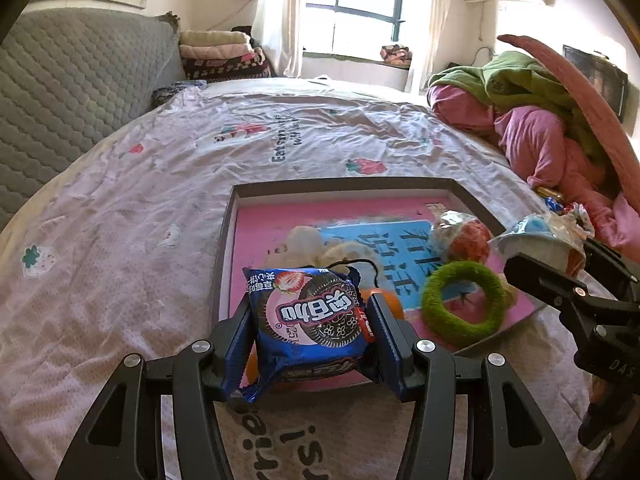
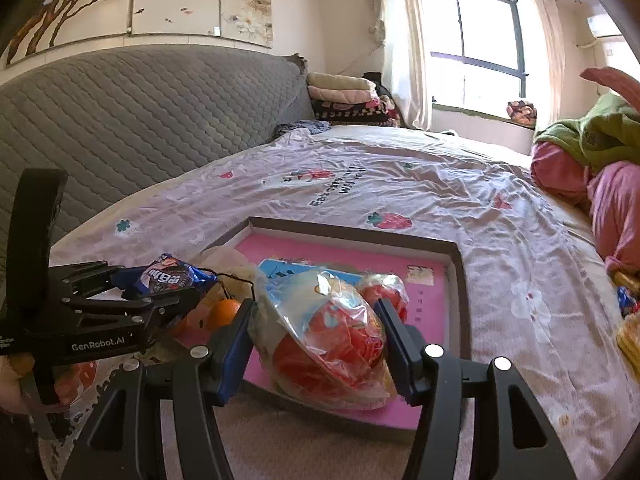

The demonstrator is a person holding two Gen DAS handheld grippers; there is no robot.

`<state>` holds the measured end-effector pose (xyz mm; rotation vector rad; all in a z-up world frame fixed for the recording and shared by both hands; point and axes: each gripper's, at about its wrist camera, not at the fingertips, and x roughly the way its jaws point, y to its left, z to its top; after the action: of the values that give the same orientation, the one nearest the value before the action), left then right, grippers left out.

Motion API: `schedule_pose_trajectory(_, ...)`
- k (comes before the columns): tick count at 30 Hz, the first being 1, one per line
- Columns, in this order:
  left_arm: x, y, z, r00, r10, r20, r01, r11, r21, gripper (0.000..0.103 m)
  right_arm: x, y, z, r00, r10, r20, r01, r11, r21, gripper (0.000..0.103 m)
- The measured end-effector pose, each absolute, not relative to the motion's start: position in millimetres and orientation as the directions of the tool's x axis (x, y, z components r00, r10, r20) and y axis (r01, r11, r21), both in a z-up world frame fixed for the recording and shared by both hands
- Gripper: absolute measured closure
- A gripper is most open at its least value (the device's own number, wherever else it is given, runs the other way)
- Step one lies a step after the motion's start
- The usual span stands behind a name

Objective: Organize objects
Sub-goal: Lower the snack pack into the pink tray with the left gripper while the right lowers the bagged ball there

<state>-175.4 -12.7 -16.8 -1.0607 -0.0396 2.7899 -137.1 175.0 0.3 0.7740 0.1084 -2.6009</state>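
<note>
Several things already lie in the shallow box (image 1: 240, 216) on the bed (image 1: 120, 240): a green ring (image 1: 462, 304) at 4 o'clock, a wrapped red ball (image 1: 466, 236) at 2, an orange (image 2: 224, 314) and something pale and soft, perhaps a plush toy, near the middle. The left claw (image 1: 310, 320) grips a blue cookie packet (image 1: 310, 312) over the box's 7 o'clock corner, and the right claw (image 2: 316, 334) clamps a bagged red-and-white toy (image 2: 324, 340) above its near edge. Both loads are unreleased, and a few wrapped bits (image 1: 554, 202) wait outside at 3 o'clock

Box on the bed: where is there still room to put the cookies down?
The box is bare along its far rim, on the pink liner behind the blue picture. Its near half is crowded: green ring, orange, white plush, wrapped ball. The bedsheet left of the box is free too.
</note>
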Motion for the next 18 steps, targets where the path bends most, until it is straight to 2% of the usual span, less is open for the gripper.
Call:
schedule_pose_trajectory(5,-184.1,-12.6,-22.5,-0.725,0.161,-0.670,-0.145,-0.986,-0.080,0.046,-145.3,166.3,-8.0,-0.748,-0.371,-0.551,0.427,-0.904,0.028,0.044)
schedule_pose_trajectory(6,-186.0,-11.6,-23.5,-0.725,0.157,-0.671,-0.146,-0.987,-0.073,0.053,-146.2,165.5,-10.1,-0.747,-0.368,-0.554,0.427,-0.904,0.026,0.044)
schedule_pose_trajectory(7,-187.6,-10.6,-24.3,-0.727,0.153,-0.670,-0.147,-0.987,-0.067,0.054,-147.2,164.6,-11.7,-0.747,-0.366,-0.556,0.426,-0.905,0.023,0.044)
schedule_pose_trajectory(18,-195.1,-9.3,-26.2,-0.732,0.147,-0.665,-0.144,-0.988,-0.059,0.054,-154.1,157.2,-30.4,-0.727,-0.349,-0.591,0.430,-0.903,0.005,0.044)
